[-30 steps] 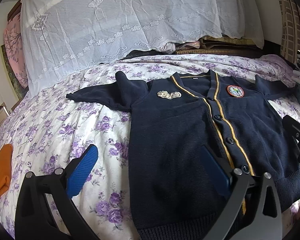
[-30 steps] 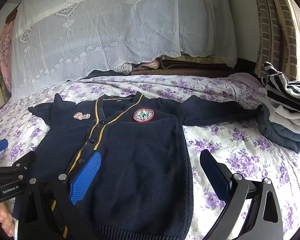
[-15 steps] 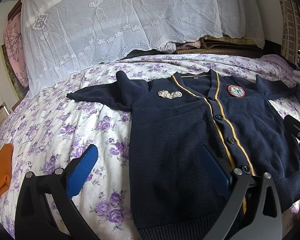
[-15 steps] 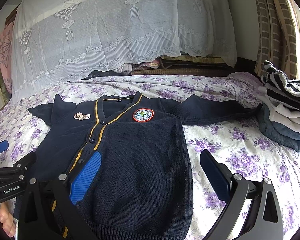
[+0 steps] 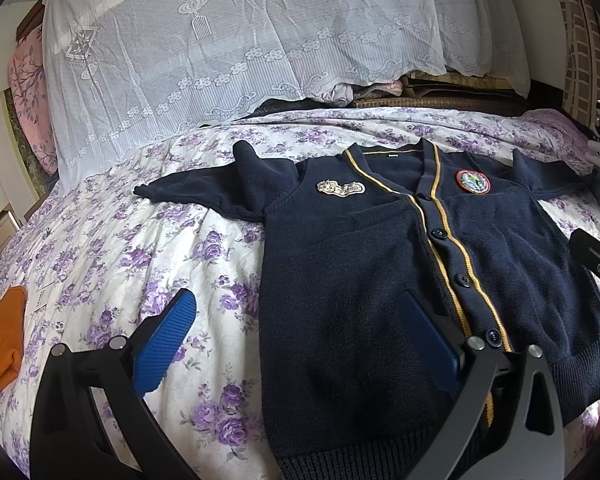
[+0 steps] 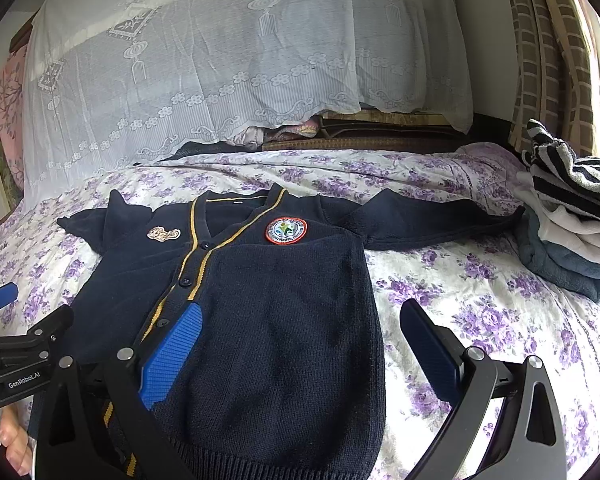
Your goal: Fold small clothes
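At the far left of the left wrist view, we are seeing an orange cloth lying on the floral bedspread. Our left gripper is hovering low in that frame with its fingers spread wide and gripping nothing, one over the bedspread, the other over the navy cardigan. That cardigan is lying flat and buttoned across the centre of the frame, sleeves stretching out to both sides. In the right wrist view, our right gripper is likewise gaping wide and empty above the hem, its left finger over the cardigan. A pile of folded clothes is sitting at the right edge of that frame, touching the sleeve's cuff.
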A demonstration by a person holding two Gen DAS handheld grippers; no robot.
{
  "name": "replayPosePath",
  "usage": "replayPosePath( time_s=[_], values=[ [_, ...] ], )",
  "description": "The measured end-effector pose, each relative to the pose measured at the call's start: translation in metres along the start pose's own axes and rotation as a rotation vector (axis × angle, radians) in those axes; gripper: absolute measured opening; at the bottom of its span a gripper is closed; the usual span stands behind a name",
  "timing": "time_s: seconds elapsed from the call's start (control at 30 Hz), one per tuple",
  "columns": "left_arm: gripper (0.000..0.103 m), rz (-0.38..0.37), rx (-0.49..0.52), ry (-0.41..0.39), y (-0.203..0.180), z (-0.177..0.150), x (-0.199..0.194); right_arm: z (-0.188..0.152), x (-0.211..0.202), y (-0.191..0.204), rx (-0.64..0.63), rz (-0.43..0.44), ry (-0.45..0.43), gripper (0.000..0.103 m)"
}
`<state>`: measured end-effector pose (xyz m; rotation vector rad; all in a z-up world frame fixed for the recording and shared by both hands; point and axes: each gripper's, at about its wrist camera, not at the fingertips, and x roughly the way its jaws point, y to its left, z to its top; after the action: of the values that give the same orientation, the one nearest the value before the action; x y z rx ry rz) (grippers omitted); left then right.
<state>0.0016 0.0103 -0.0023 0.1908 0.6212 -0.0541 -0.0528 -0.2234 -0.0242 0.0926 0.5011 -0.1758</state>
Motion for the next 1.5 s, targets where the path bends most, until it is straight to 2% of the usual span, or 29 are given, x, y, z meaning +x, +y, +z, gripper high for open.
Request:
replayPosePath(
  time_s=[1.3,1.4,1.5],
  values=[
    [0.099,0.000,0.002,0.002,0.001,-0.001,0.000,0.000,0.000,-0.003,0.002,-0.004,0.000,0.100],
    [0.099,-0.017,-0.006,0.025,0.007,-0.002,0.004,0.001,0.000,-0.006,0.017,0.005,0.010,0.100],
    [0.099,-0.086,-0.018,0.096,0.018,0.000,0.014,0.003,0.000,-0.013,0.026,0.001,0.017,0.100]
  ],
)
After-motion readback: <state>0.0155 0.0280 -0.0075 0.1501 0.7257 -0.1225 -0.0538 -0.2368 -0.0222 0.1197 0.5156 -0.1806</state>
